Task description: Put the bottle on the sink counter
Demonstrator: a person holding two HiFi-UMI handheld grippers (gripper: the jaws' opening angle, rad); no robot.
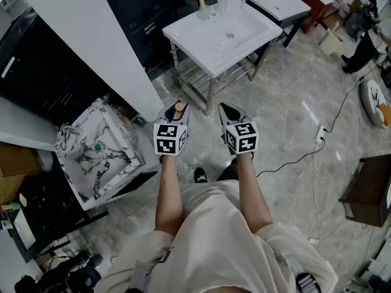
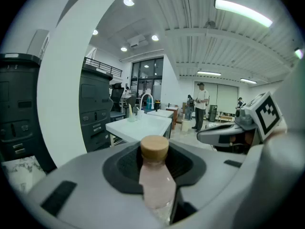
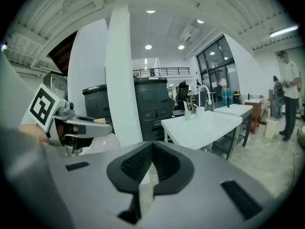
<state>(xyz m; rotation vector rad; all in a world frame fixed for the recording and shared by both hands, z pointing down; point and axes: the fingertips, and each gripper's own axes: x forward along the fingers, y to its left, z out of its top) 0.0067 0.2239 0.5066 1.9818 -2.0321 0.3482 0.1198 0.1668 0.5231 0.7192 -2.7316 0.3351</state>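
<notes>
A person standing on a pale marble floor [image 1: 293,121] holds 2 tools out side by side, the left hand-held gripper [image 1: 175,111] clamped on a pale pink bottle [image 2: 155,178] whose tan cap [image 2: 154,147] points ahead. The right hand-held gripper [image 3: 151,165] has its jaws together with nothing between them. The bottle is in the air, well short of the white sink tabletop [image 1: 183,38] that stands ahead of both tools.

Head view looks steeply down; both gripper views face the same sink [image 1: 211,41].
</notes>
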